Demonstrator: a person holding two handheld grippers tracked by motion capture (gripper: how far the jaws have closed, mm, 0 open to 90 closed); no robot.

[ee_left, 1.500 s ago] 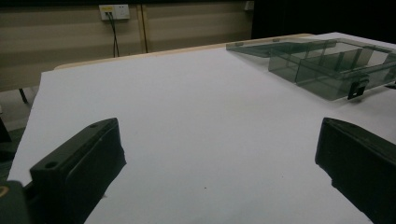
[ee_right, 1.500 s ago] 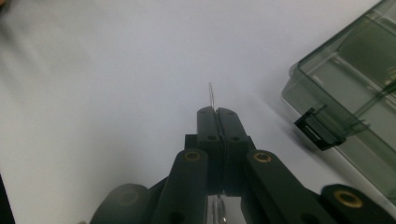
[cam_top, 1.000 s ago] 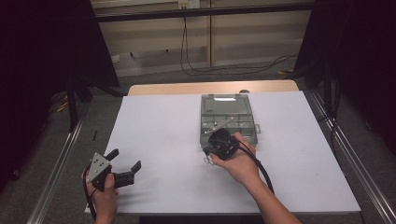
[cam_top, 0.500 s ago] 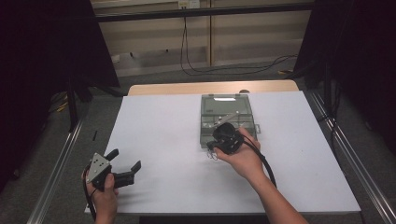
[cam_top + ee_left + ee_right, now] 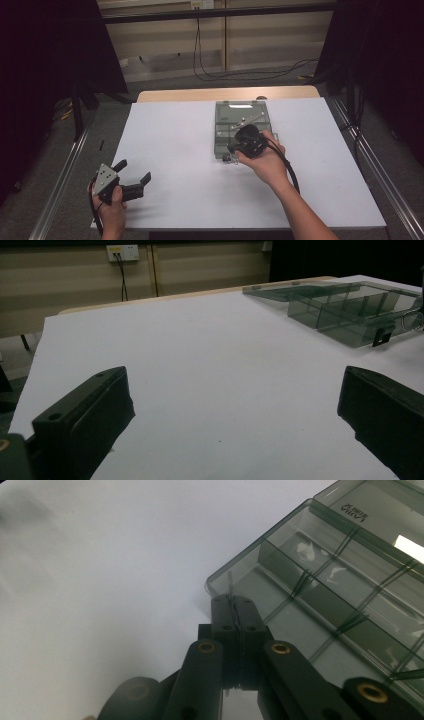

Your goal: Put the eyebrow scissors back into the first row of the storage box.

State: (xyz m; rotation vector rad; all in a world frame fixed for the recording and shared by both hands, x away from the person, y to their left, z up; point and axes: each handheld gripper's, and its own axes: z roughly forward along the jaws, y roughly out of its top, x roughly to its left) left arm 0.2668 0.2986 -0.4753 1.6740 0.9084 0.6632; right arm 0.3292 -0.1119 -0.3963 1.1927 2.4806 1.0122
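The right gripper, held in the person's right hand, sits over the near left corner of a smoky, clear plastic compartment box that lies flat on the white table, towards its far right part. In the right gripper view the jaws stand pressed together at that corner; a thin clear edge seems to run up between the pads, perhaps the lid's lip or a tab, but whether it is truly pinched cannot be told. The left gripper rests at the table's near left edge, well apart from the box, its jaws wide apart with nothing between them; its own view looks across bare table to the box.

Risks, as a judgement: the hold, if there is one, is on a thin slippery edge at a single corner, so a pull upward may let it slide out of the pads. The box is light and nothing pins it down, so a lift at one corner could drag or tip the whole box instead of opening it, and any small contents could spill between compartments.

Compared with the frame a second ago, the right hand and gripper have shifted a little farther over the box's near edge; the left hand and the box lie as before.
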